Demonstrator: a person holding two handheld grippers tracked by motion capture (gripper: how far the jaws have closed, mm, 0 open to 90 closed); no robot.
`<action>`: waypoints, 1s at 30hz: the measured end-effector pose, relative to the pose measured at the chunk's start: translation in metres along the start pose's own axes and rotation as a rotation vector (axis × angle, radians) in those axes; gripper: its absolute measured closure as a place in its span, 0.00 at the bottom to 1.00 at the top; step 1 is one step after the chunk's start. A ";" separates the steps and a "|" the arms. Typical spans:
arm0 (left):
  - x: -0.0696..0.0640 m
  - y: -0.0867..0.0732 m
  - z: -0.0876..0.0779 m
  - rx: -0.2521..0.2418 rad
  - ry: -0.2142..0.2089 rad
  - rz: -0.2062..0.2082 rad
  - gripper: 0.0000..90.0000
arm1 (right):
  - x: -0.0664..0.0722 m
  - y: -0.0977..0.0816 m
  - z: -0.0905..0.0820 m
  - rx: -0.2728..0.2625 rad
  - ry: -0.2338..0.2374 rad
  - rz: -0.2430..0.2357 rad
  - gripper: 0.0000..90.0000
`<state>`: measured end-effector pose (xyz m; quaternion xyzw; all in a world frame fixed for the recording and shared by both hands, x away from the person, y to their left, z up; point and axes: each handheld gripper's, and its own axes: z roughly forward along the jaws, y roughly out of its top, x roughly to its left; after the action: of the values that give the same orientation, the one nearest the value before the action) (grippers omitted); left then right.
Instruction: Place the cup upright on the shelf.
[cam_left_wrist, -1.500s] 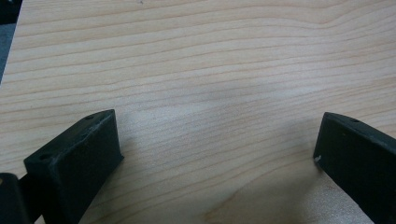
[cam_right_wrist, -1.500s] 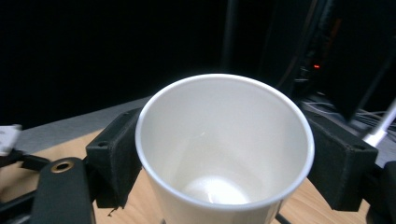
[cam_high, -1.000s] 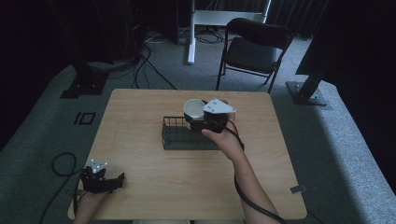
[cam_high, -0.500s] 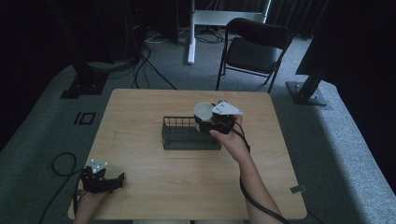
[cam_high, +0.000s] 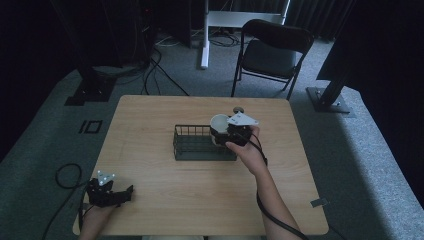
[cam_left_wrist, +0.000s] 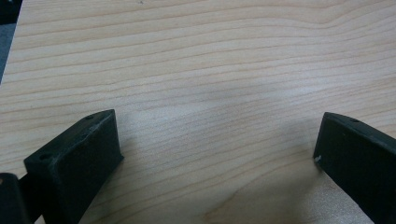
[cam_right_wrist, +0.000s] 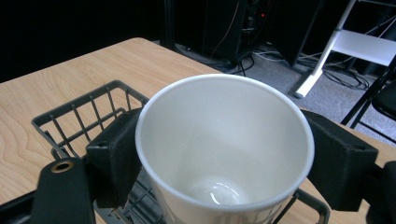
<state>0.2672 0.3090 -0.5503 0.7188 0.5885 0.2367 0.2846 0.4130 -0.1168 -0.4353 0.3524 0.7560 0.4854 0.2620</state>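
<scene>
- Over the right end of the wire basket (cam_high: 205, 143), your right gripper (cam_high: 226, 134) holds a white cup (cam_high: 219, 123), upright, mouth up.
- Right gripper view: jaws press the cup (cam_right_wrist: 224, 154) on both sides; cup is empty, w/ the basket (cam_right_wrist: 88, 112) below and behind it.
- Can't tell if the cup's base touches the basket.
- Your left gripper (cam_high: 107, 192) sits at the near-left corner of the table (cam_high: 150, 120), well apart from the basket.
- Left jaws spread wide over bare wood (cam_left_wrist: 210, 84), nothing btw them.
</scene>
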 end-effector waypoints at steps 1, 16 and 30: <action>0.000 0.000 0.000 0.000 0.000 0.000 0.01 | 0.000 -0.001 0.001 0.005 0.000 0.000 0.22; 0.000 0.000 0.000 0.000 0.000 0.000 0.01 | -0.006 -0.015 0.008 0.044 -0.005 0.022 0.22; 0.000 0.000 0.000 0.000 0.000 0.000 0.01 | -0.010 -0.019 0.009 0.045 0.001 0.040 0.22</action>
<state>0.2672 0.3090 -0.5503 0.7189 0.5884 0.2367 0.2846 0.4202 -0.1251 -0.4555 0.3731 0.7597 0.4736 0.2436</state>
